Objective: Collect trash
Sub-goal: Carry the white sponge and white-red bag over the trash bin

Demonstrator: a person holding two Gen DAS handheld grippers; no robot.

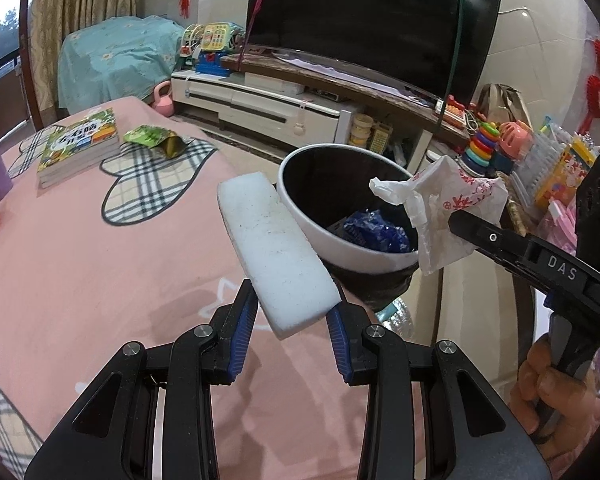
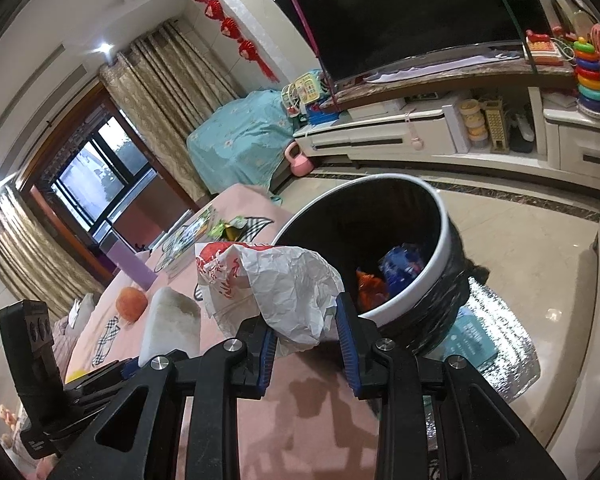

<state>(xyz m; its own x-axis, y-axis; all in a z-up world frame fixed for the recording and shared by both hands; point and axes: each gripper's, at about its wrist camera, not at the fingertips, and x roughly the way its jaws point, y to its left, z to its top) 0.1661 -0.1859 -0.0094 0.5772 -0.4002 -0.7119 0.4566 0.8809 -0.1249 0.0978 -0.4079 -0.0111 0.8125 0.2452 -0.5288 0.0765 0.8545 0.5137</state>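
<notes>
Left gripper (image 1: 292,320) is clamped on the near end of a white foam block (image 1: 276,252), held above the pink tablecloth (image 1: 100,264) just beside the trash bin (image 1: 340,236). Right gripper (image 2: 306,332) is pinched on a crumpled white paper wrapper with red print (image 2: 276,284), near the bin's rim (image 2: 416,276) (black liner, blue and orange wrappers inside). A green snack wrapper (image 1: 152,138) lies on the cloth beside a book (image 1: 80,144). An orange fruit (image 2: 131,303) sits further along the table.

Matt white foam block (image 1: 278,252), crumpled paper wrapper (image 2: 276,284), glossy bin rim (image 1: 340,240)
</notes>
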